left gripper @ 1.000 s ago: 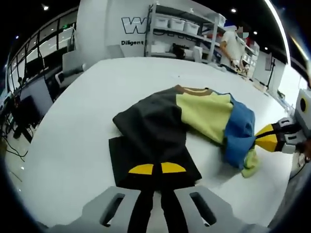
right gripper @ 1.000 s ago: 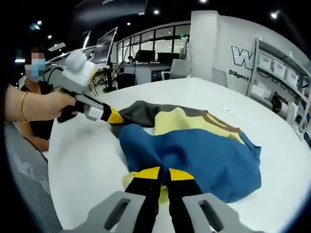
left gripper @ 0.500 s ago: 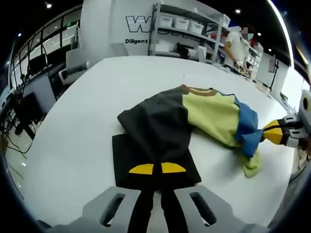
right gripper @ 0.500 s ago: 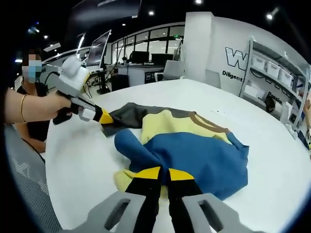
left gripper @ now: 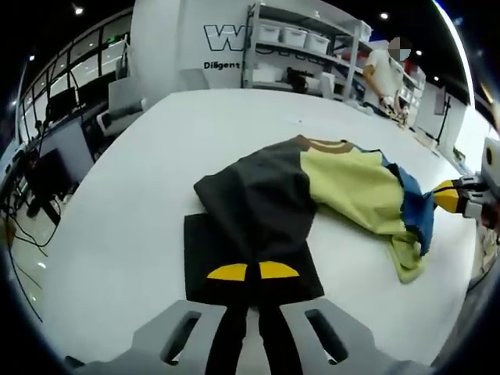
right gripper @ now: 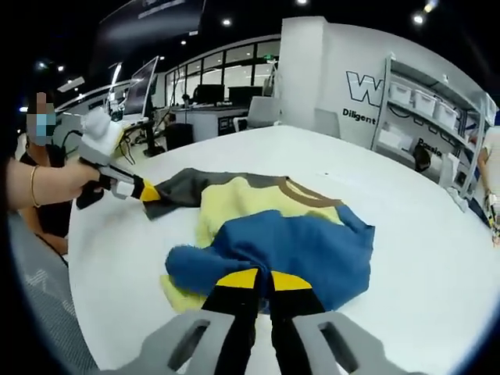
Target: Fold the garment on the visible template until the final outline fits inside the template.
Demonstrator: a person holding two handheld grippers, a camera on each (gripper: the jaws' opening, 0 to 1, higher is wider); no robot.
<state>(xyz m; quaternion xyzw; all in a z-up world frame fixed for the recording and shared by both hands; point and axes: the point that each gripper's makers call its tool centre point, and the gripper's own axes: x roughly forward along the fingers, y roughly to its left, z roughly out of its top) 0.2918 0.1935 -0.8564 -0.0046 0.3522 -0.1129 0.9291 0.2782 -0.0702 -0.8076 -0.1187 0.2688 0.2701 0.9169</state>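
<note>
A wide white surface (left gripper: 117, 195) carries a colour-block garment (left gripper: 344, 183), spread in a loose diagonal between two handheld tools. In the left gripper view its dark panel lies nearest, the yellow middle and brown collar beyond, the blue part at the far right. A dark rectangle, apparently the template (left gripper: 205, 258), lies flat under the dark end, and most of the cloth lies outside it.

In the right gripper view the blue section (right gripper: 301, 250) sits bunched over the yellow, with a pale fringe poking out at the near left.

The left tool (left gripper: 251, 272) has its yellow-tipped jaws pressed together, pinching the dark edge; in the right gripper view it appears at far left, held by a hand (right gripper: 43, 186). The right tool (right gripper: 262, 280) is likewise clamped on the blue edge.

The work looks to be at an early fold: both ends gripped, the cloth pulled out. The next move likely calls for carrying the blue end over toward the dark end, keeping the layers flat and edges aligned with the template.
</note>
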